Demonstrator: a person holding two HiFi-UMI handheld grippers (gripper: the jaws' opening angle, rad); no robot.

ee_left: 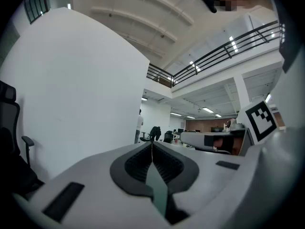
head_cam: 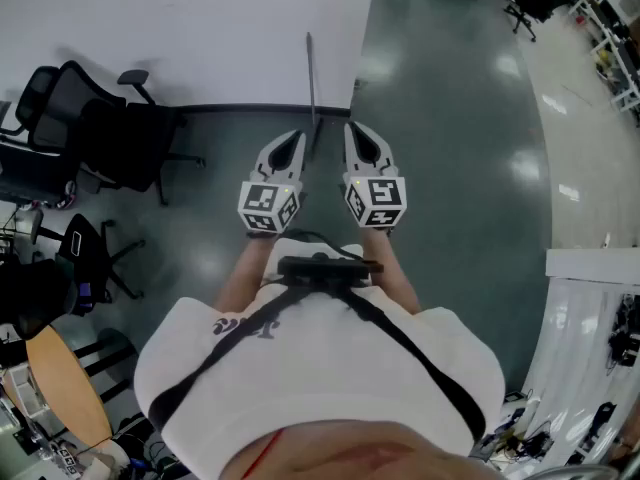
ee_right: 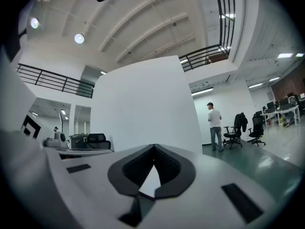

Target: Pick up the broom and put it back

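Your white shirt (head_cam: 320,368) with the black harness straps is filling the bottom of the head view. Just beyond it, you are holding both grippers out level over the dark green floor (head_cam: 450,168), side by side and near each other.

The left gripper (head_cam: 296,136) is showing its fingers closed. In the left gripper view the two dark pads are meeting at the tip (ee_left: 152,144) and nothing is sitting between them. The right gripper (head_cam: 353,128) is the same: in the right gripper view its fingers are pressing together at the tip (ee_right: 153,147) and are gripping nothing.

The broom (head_cam: 311,78) is standing almost upright on the floor, leaning at the end corner of the white wall (head_cam: 200,28). Its thin grey handle is appearing just ahead of the two grippers, between their tips. Neither gripper is touching it. I cannot see the brush end.

Black office chairs (head_cam: 110,128) are standing at the foot of the wall, to your left. A round wooden tabletop (head_cam: 65,388) is showing at the lower left edge. Far off, in the right gripper view, a person (ee_right: 215,125) is standing on the floor.
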